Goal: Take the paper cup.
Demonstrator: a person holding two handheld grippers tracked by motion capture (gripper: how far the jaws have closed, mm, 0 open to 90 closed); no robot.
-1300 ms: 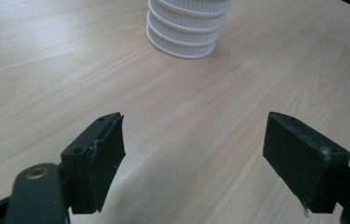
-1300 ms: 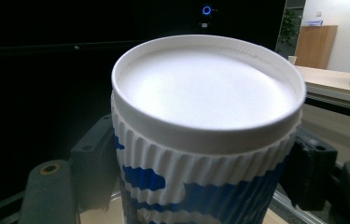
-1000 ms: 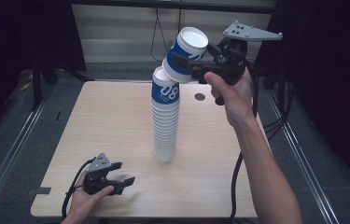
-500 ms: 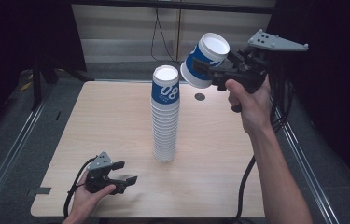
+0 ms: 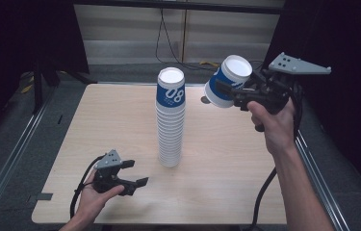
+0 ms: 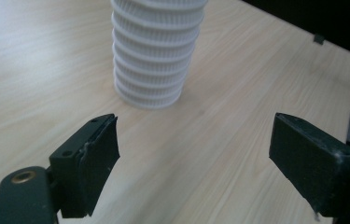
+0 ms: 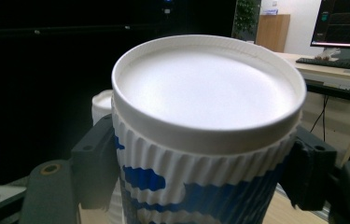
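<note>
We hold a blue-and-white paper cup (image 5: 227,82) clamped in the right tool (image 5: 238,94), tilted clear beside the cup stack (image 5: 170,120). The left tool (image 5: 132,174) waits wide, low on the tabletop (image 5: 226,173).

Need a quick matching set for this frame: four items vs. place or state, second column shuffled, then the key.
Items:
1. cup
2. stack
3. left hand-held gripper
4. right hand-held gripper

States:
A. open, low over the near left of the table
B. upside down, tilted, held in the air
C. shut on the cup, up at the right
D. stands upside down mid-table

Pairs: 1-B, 2-D, 3-A, 4-C
</note>
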